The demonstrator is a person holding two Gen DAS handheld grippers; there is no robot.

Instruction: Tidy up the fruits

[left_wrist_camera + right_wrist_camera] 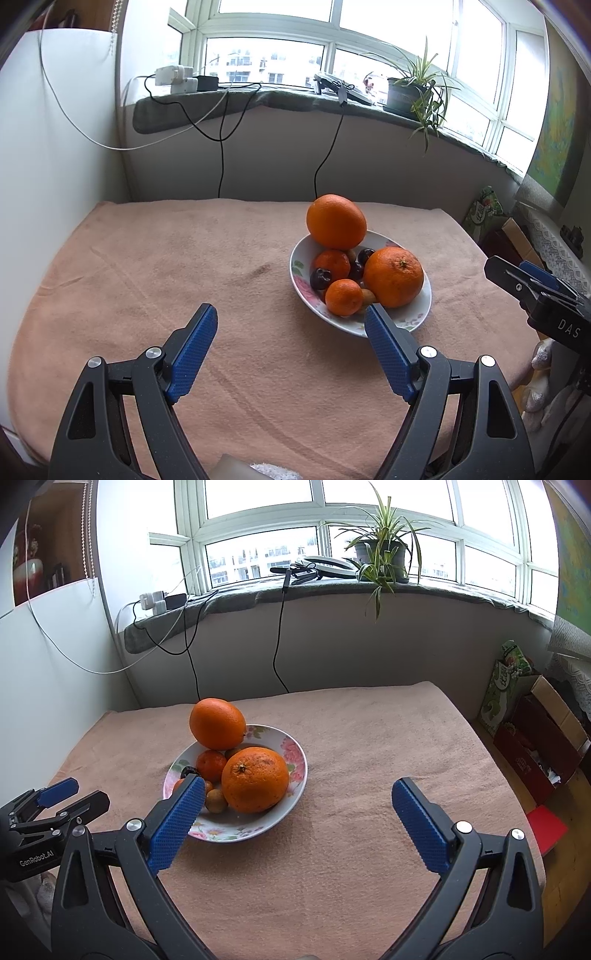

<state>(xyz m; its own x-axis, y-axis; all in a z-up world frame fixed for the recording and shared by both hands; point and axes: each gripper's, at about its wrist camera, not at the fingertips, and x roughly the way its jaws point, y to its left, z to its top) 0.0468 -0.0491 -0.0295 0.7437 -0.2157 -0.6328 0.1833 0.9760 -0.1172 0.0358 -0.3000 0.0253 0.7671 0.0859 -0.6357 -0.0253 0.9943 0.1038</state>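
The counter [147, 295] is covered by a pink, napped terry cloth with faint creases. A shallow, glossy white ceramic bowl [295, 760] with a pink floral rim print stands toward the far right part of the counter as the left wrist view shows it, away from all edges. The bowl holds a smooth oval orange [336, 221] propped on its far rim, a round dimpled orange [393, 277] at the right, two small mandarins [343, 297], dark glossy cherries [319, 278] and small brown round fruits [216, 800]. The left gripper [291, 325] hovers level above the cloth near the front edge; its fingers [194, 350], faced with blue knurled pads, are spread wide and hold nothing, the right one just before the bowl's near rim. The right gripper [299, 797] hovers likewise to the bowl's right, its fingers [421, 823] wide apart and empty. A potted spider plant [380, 554] stands on the windowsill [332, 590].
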